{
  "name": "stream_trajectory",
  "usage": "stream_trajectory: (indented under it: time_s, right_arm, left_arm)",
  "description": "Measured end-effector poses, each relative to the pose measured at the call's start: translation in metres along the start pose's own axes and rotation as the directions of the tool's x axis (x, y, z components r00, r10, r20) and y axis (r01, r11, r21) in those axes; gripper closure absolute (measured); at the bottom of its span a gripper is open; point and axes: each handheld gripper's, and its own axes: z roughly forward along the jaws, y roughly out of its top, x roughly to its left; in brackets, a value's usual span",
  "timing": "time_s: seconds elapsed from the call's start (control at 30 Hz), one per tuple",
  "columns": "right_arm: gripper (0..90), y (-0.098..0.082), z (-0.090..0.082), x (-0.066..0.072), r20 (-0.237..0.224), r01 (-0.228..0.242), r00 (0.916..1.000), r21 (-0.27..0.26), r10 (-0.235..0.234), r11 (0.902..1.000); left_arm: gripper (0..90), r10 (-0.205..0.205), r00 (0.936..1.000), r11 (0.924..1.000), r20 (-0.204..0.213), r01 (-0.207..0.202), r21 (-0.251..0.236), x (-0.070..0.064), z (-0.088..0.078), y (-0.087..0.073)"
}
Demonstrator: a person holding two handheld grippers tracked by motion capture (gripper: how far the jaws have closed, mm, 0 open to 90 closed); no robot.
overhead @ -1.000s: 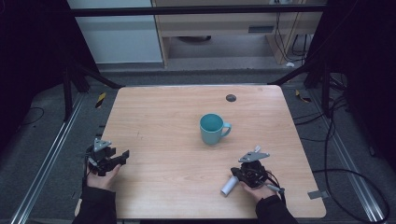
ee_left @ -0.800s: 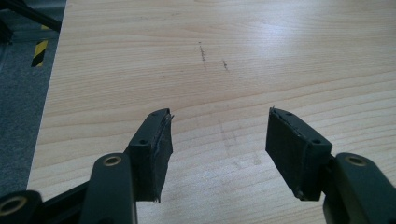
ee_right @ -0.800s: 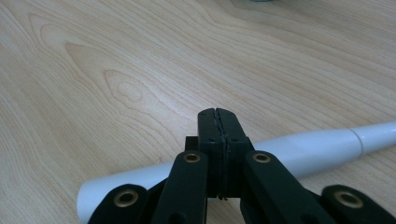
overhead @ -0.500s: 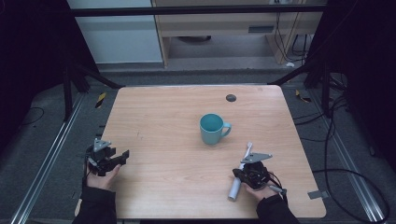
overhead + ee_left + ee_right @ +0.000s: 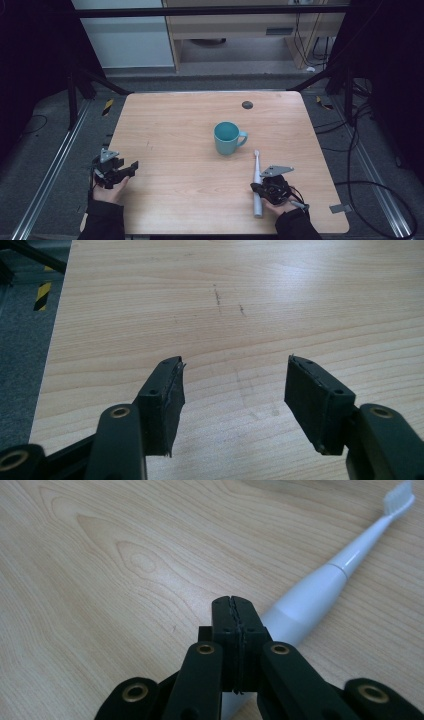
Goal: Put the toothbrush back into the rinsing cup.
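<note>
resting our right claw (image 5: 233, 605) clenched empty over the toothbrush (image 5: 320, 587) lying near right on the worktop (image 5: 180, 130), we risk nudging it rolling; left claw (image 5: 232, 390) gapes, released, well apart from it.

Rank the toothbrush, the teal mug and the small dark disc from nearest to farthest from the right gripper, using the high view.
1. The toothbrush, lying on the table right beside the right gripper, on its left, brush head pointing away from the person.
2. The teal mug, mid-table, beyond the brush head.
3. The small dark disc, near the table's far edge.
</note>
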Motion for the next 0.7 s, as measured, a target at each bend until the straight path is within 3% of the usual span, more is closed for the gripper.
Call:
stream_trajectory:
  time_s: [0.7]
  right_arm:
    - [89.5,-0.0052,-0.0037,-0.0002,0.009,-0.002,1.0000,0.020,0.002,0.9998]
  left_arm:
    - [40.2,0.000,1.0000,1.0000,0.001,0.000,-0.001,-0.0001,-0.0007,0.0001]
